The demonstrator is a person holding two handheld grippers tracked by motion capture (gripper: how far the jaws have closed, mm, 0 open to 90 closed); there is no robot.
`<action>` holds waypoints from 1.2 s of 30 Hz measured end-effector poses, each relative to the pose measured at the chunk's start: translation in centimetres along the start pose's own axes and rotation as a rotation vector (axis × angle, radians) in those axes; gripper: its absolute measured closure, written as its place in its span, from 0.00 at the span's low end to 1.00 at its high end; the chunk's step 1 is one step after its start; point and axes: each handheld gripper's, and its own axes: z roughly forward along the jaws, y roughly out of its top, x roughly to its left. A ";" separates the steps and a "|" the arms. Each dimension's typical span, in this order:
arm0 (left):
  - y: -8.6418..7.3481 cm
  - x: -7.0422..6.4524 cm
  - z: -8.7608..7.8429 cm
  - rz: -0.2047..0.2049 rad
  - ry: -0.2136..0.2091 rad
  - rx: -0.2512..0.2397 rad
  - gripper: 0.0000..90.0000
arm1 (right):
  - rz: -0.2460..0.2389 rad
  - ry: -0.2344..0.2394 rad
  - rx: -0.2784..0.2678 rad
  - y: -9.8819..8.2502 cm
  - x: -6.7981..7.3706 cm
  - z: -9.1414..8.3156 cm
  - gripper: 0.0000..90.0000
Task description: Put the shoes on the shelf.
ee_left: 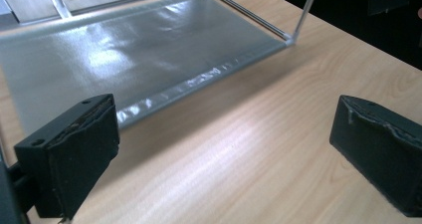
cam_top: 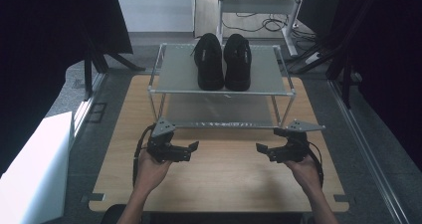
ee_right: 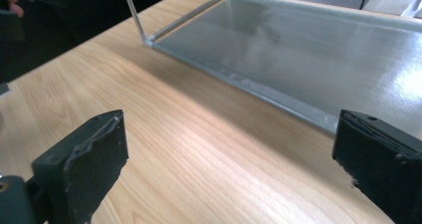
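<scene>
The bench (cam_top: 219, 179) is a pale wooden top, its long axis running left to right; a two-tier metal rack (cam_top: 221, 87) stands on its far half and serves as the landmark here; between the rack's front edge and the bench's near edge lies a bare strip of wood, which is the open room for moving; narrower bare margins run beside the rack's left and right ends. The rack's long axis lies left to right, parallel to the bench's near edge; its lower shelf (ee_left: 134, 50) sits just above the wood, a thin corner post rising from each front corner. On the rack's upper shelf stand two black shoes (cam_top: 222, 60), side by side and touching or nearly so, right of the shelf's middle; their long axes run front to back, across the rack's length; which end is the toe I cannot tell. The left tool (cam_top: 193, 148) hovers over the wood just in front of the rack's left front corner; the right tool (cam_top: 261, 150) sits just in front of the right front corner; their tips point inward toward each other, well apart. Both tools' jaws stand wide apart with nothing between them. A white block (cam_top: 35, 169) stands on the floor left of the rack, off the bench.
</scene>
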 end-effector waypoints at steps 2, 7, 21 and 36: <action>-0.5 -0.2 -0.2 0.009 0.004 0.007 0.00 | -0.007 -0.007 0.007 -0.4 0.1 -0.4 0.00; -2.1 -0.4 -0.2 0.014 0.017 0.021 0.00 | -0.011 -0.037 0.019 -1.9 0.1 -1.3 0.00; -6.2 -1.0 1.7 0.033 0.046 0.068 0.00 | 0.009 -0.056 0.058 -6.2 0.2 -0.3 0.00; -10.0 -2.0 4.6 0.092 0.087 0.244 0.00 | -0.095 -0.086 0.204 -9.7 0.8 2.7 0.00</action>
